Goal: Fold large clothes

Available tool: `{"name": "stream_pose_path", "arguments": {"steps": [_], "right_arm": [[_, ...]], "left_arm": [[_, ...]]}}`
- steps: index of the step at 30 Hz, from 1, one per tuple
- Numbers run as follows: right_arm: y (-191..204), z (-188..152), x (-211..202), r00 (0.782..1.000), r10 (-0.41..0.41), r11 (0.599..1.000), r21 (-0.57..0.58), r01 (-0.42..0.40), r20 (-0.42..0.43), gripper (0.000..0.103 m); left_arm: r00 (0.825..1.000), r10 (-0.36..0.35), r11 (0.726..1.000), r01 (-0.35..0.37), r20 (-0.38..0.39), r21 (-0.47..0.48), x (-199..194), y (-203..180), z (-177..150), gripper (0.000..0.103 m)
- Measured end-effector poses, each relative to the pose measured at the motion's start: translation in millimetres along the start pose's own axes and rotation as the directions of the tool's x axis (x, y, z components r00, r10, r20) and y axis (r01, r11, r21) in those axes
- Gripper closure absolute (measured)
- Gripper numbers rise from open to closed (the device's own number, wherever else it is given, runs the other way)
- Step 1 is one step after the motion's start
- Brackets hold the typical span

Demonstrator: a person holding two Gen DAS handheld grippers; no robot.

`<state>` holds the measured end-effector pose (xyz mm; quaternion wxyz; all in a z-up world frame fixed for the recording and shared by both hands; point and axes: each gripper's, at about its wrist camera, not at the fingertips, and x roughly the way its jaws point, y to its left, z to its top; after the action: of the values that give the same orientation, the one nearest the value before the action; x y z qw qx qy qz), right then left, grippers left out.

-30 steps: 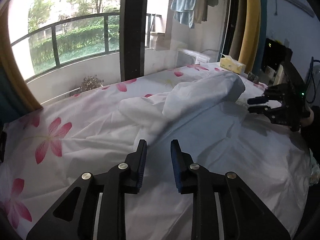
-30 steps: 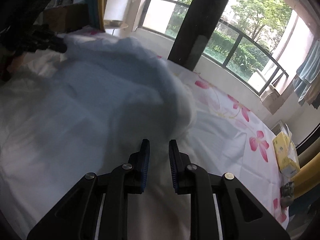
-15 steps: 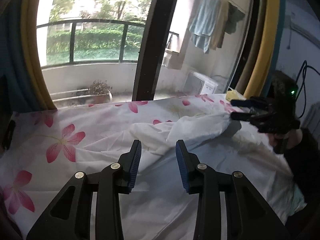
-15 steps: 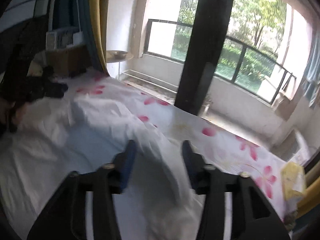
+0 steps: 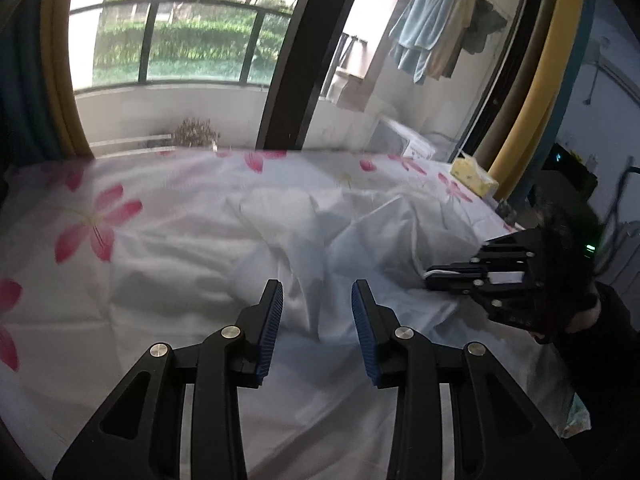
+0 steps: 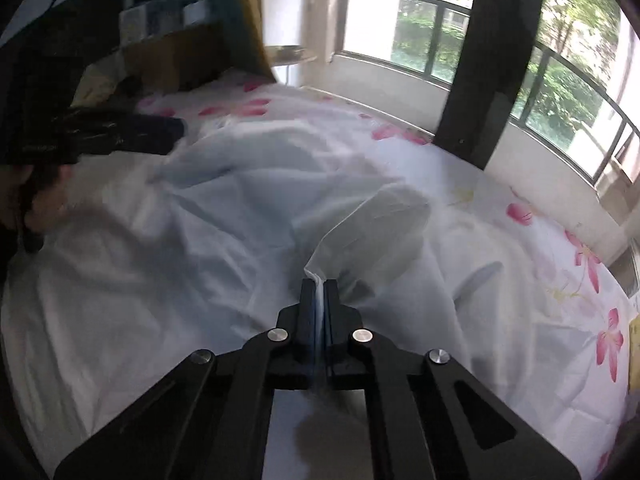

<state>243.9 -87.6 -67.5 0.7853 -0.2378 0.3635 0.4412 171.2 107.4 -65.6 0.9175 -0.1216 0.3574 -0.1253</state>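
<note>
while your left gripper (image 5: pixel 317 304) hangs above the bed with its two blue-padded fingers (image 5: pixel 272 320) spread apart and nothing between them, your right gripper (image 6: pixel 319 286) is pinched tight on a fold of the pale blue garment (image 6: pixel 248 208). from the right wrist view the cloth rises out of the closed jaws as a thin ridge and fans away across the bed. the garment lies rumpled over the middle of the floral bedsheet (image 5: pixel 92 232), bunched into creases, with a whiter folded part (image 5: pixel 276 208) lying toward the window side.

in the left wrist view you can see your right gripper (image 5: pixel 460 276) off to the right, low over the cloth, with a sliver of white fabric caught at its tip. in the right wrist view your left gripper (image 6: pixel 120 132) shows as a dark blurred shape at the far left edge of the garment; that view does not show how its jaws stand.

a yellow tissue box (image 5: pixel 474 176) sits on the far right corner of the bed. beyond the bed a dark window post (image 5: pixel 304 60) stands before the balcony railing (image 5: pixel 180 4), a small dried plant (image 5: pixel 196 132) sits on the balcony, and towels (image 5: pixel 420 52) hang at the upper right.
</note>
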Motion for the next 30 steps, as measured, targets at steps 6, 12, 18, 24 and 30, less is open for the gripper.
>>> {"name": "stream_pose_path", "arguments": {"steps": [6,12,18,24,30], "right_arm": [[24.3,-19.6,-18.9,1.000,-0.013,0.999,-0.041,0.013,0.010,0.100],[43.4,-46.2,-22.7,0.998,0.026,0.995,-0.094,-0.031,-0.053,0.098],[49.2,-53.3,-40.8,0.995,0.067,0.991,-0.109,-0.075,-0.075,0.094],[49.2,-35.9,-64.8,0.996,0.085,0.988,-0.129,-0.086,-0.013,0.093],[29.0,-5.5,-55.2,0.996,-0.004,0.997,-0.071,0.010,0.085,0.086]], "left_arm": [[1.000,0.009,1.000,-0.009,-0.025,-0.013,6.0,-7.2,-8.9,0.065],[0.999,0.011,1.000,-0.012,-0.049,-0.020,7.3,-9.6,-18.8,0.065],[0.998,0.016,0.999,-0.019,-0.063,-0.037,6.7,-3.7,-22.8,0.065],[0.998,0.017,0.998,-0.021,-0.054,-0.059,2.8,3.6,-23.0,0.065],[0.998,0.023,0.995,-0.028,-0.056,-0.094,2.2,14.3,-24.4,0.065]]}}
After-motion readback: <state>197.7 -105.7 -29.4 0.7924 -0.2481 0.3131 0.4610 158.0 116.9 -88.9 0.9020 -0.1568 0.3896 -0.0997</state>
